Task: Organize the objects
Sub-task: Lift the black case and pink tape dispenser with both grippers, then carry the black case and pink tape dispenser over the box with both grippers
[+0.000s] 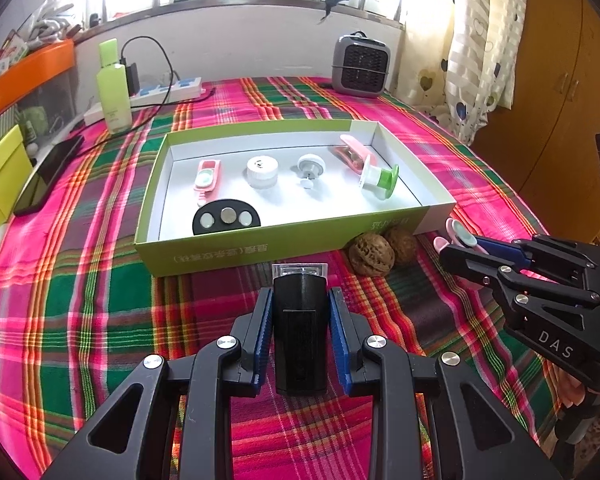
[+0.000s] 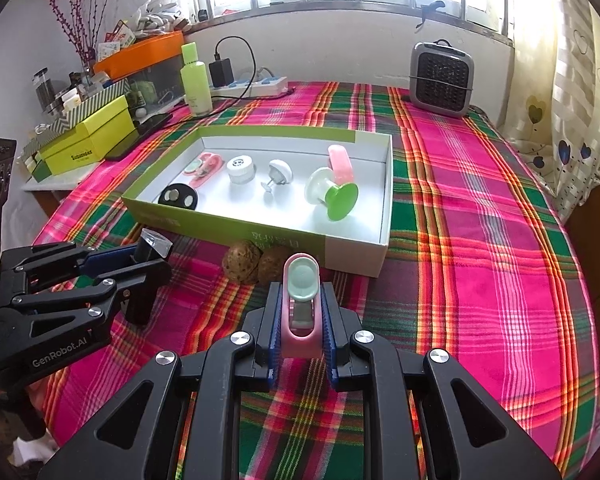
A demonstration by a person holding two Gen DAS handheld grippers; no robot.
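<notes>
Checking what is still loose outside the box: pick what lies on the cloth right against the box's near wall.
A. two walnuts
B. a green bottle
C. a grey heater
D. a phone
A: two walnuts sit on the plaid cloth against the near wall of the green box; nothing else does.

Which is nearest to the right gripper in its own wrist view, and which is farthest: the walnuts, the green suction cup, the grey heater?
From the right gripper:
1. Walnuts, just ahead, before the box.
2. Green suction cup, inside the box.
3. Grey heater, at the far wall.
</notes>
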